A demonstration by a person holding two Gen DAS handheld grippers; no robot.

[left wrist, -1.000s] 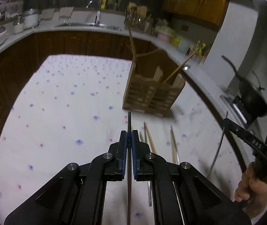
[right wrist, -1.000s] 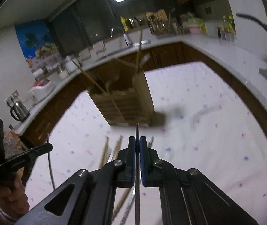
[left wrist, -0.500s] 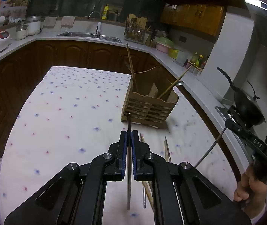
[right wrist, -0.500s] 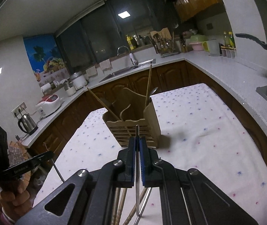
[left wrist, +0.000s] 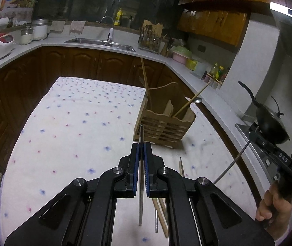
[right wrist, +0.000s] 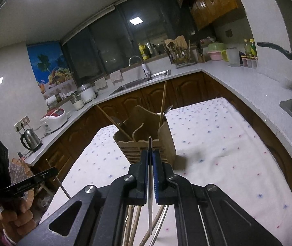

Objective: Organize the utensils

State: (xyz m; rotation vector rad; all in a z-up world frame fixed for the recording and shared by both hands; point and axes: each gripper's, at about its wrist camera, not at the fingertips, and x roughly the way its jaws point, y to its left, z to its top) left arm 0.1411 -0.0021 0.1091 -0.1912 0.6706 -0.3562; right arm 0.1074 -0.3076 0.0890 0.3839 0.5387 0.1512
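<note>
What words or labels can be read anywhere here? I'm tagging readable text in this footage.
"DAS": white letters on the arm of the right tongs, seen from the left wrist view.
Printed word on the arm of the left tongs: too blurred to read.
Labels on the yellow bottle and the spice jars: too small to read.
The fruit poster shows no readable words.
</note>
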